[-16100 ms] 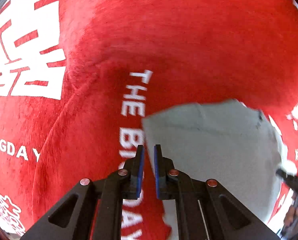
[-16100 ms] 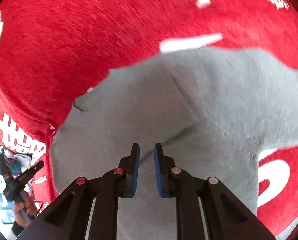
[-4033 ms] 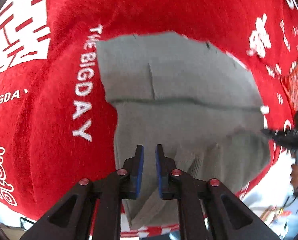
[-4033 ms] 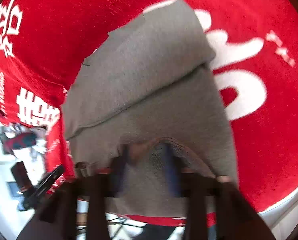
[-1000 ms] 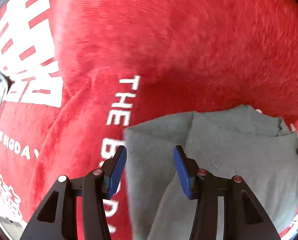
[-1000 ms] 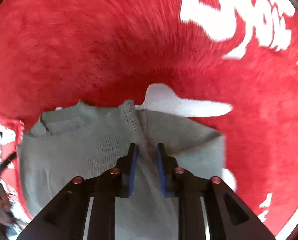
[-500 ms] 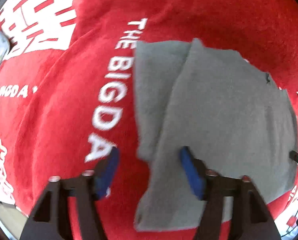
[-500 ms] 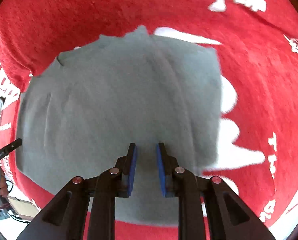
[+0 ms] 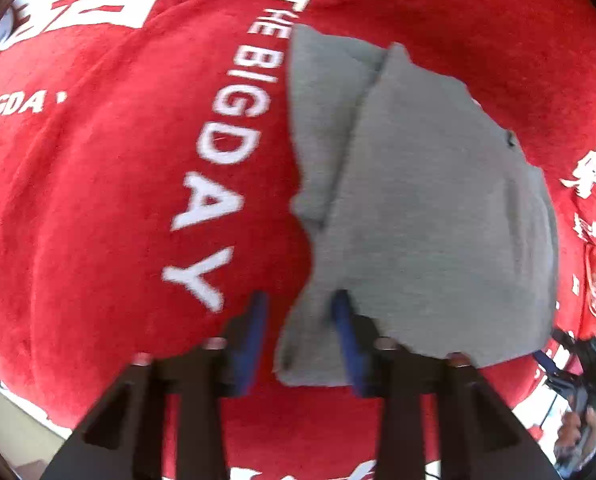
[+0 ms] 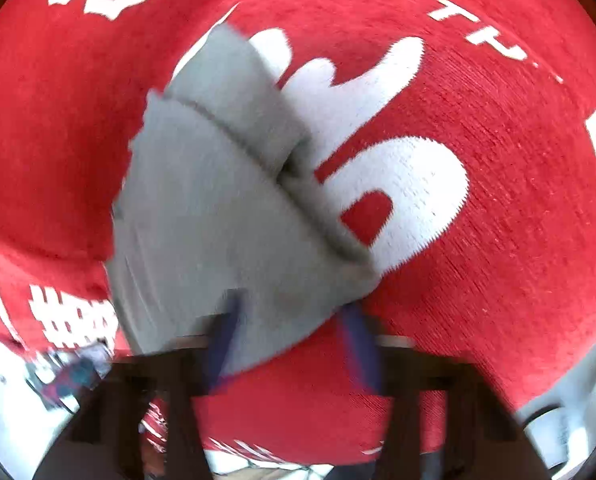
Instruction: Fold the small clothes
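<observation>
We are about halfway: the grey garment (image 9: 418,200) is lying folded over on the red blanket (image 9: 98,160). The left gripper (image 9: 298,320), its jaws just closing but not yet together, and the right gripper (image 10: 286,332), its jaws apart, are straddling the near corners for another fold.

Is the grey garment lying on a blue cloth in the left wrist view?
No, the grey garment lies on a red cloth printed with white letters.

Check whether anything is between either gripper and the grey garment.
Nothing visible. The grey garment lies on the red cloth. Its near corners sit between the jaws of the left gripper, which have just been closing, and of the right gripper, whose jaws stand apart in a blurred view.
</observation>
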Available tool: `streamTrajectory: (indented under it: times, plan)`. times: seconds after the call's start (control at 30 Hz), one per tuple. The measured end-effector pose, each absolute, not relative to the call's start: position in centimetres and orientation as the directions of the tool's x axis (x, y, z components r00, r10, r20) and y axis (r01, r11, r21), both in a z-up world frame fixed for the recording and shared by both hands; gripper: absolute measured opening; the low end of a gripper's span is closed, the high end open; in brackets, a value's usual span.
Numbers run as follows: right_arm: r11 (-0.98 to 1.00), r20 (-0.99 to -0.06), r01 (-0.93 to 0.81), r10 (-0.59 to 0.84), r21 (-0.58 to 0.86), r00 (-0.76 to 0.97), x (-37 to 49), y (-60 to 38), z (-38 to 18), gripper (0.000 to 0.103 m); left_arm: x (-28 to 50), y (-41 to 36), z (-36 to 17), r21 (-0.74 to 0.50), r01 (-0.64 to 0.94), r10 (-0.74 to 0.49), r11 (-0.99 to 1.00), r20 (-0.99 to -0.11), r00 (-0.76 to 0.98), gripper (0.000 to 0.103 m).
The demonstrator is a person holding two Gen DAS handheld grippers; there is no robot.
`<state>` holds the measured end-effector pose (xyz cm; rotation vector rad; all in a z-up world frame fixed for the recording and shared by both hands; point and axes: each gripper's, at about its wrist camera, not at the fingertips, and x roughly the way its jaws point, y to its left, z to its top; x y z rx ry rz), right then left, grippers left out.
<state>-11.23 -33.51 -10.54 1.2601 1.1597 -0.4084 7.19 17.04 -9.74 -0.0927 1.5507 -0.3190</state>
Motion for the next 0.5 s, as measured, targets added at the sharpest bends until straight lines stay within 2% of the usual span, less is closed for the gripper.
streamTrajectory:
  times: [0.03,0.13,0.2,0.33,0.4,0.5]
  plan:
    - [0.346,-0.852,0.787,0.324,0.511,0.411,-10.8,-33.1,-10.2,0.008,7.2,16.7,-9.6,-0.26,0.163,-0.262,0.952,-0.965,-0.009,0.017]
    - [0.523,-0.898,0.729,0.254,0.441,0.36,-9.1,-32.1,-8.0,0.008,6.5,15.5,-8.4,-0.187,0.259,-0.204,0.948,-0.978,0.042,0.016]
    - [0.606,-0.93,0.706,0.213,0.367,0.301,-8.6,-31.8,-8.3,0.008,6.2,15.6,-8.9,-0.174,0.269,-0.19,0.947,-0.981,0.038,0.016]
    - [0.602,-0.938,0.72,0.227,0.345,0.26,-9.0,-32.1,-9.7,0.013,5.9,17.6,-10.0,-0.231,0.236,-0.243,0.944,-0.97,0.022,0.017]
    - [0.606,-0.946,0.726,0.212,0.326,0.247,-9.2,-31.9,-9.1,0.02,5.5,18.1,-9.1,-0.23,0.24,-0.242,0.943,-0.97,0.022,0.017]
    - [0.601,-0.947,0.732,0.223,0.322,0.233,-9.9,-31.1,-8.1,0.02,5.1,18.6,-8.2,-0.215,0.254,-0.229,0.943,-0.973,0.028,0.017]
